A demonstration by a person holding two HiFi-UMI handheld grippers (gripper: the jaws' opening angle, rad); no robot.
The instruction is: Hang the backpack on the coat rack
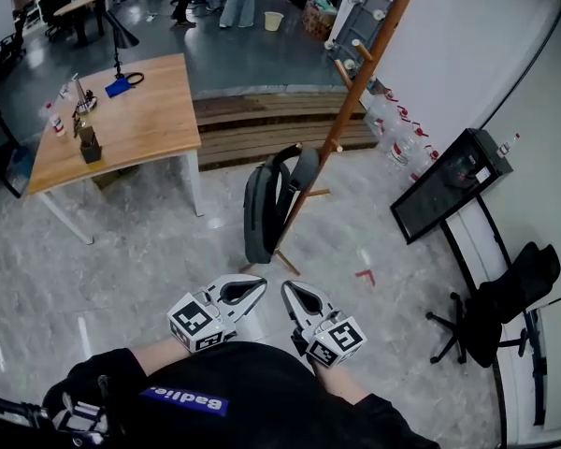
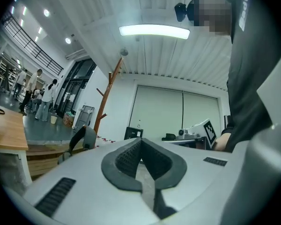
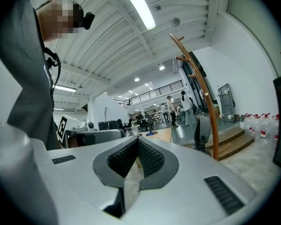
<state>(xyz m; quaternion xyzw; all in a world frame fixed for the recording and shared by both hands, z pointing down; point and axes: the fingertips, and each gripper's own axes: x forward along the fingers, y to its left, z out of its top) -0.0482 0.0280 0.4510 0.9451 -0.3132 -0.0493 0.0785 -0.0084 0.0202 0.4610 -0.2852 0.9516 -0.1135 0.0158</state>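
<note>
Gray backpack (image 1: pixel 266 209) is judged already hung on the coat rack (image 1: pixel 369 59); left gripper (image 1: pixel 252 288) and right gripper (image 1: pixel 292 294) are pressed together, empty.

Left hand-held gripper (image 2: pixel 140 142) closed, empty; backpack (image 2: pixel 83 137) beside coat rack (image 2: pixel 107 95)

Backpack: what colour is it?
The backpack is dark grey. The head view shows it best.
</note>
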